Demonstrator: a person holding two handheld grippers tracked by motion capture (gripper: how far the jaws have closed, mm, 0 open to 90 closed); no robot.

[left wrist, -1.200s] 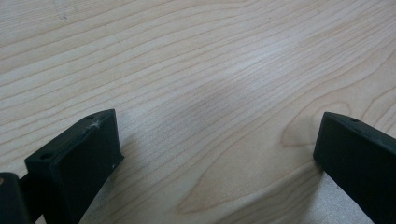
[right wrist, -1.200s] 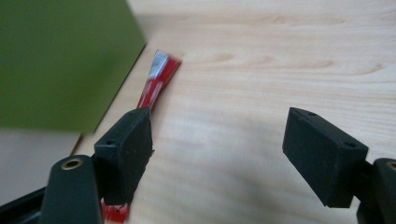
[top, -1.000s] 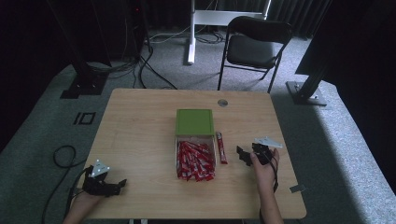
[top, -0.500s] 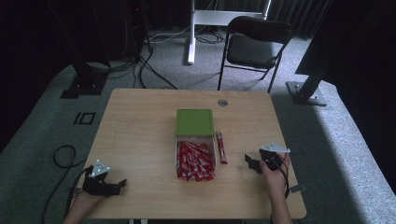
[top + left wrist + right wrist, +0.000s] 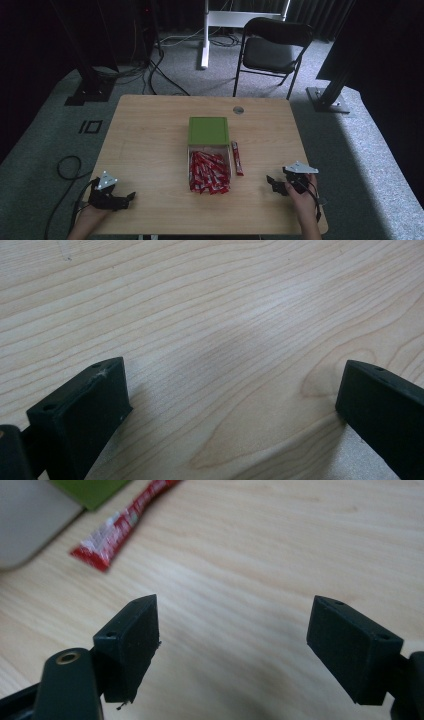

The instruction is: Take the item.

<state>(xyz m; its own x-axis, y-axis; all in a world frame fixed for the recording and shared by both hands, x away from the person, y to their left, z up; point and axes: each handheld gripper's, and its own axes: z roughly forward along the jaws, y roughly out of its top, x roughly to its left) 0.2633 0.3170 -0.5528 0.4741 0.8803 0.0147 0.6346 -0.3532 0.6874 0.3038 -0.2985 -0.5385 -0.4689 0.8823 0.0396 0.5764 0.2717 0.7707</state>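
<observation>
From the high view, we are looking down on a wooden table [image 5: 150,135] in a dark room, with a black folding chair [image 5: 272,50] standing beyond its far edge. Near the middle a clear box [image 5: 209,172] is sitting full of red sachets, its green lid [image 5: 208,131] lying flat and touching its far end. One loose sachet [image 5: 237,157] is lying on the wood just beside the box, on its right. The right gripper [image 5: 273,183] is hovering near the table's near right corner, well apart from that sachet, with its jaws pointing toward the box. The left gripper [image 5: 128,196] is resting near the near left corner, pointing inward.

In the left gripper view, we are seeing two black jaws spread wide over bare wood grain, with nothing between them.

In the right gripper view, the jaws have just been opening and are standing wide with only bare wood between the pads [image 5: 134,640]. The loose sachet [image 5: 117,527] is lying farther off, toward the upper left, beside the box wall [image 5: 30,520] and a corner of the lid [image 5: 92,490].

We are judging that the packing work is between grasps: the loose sachet is waiting outside the box. The next move is likely calling for the right gripper to travel to the sachet, straddle its narrow width, and close on it before lifting it over the box.
</observation>
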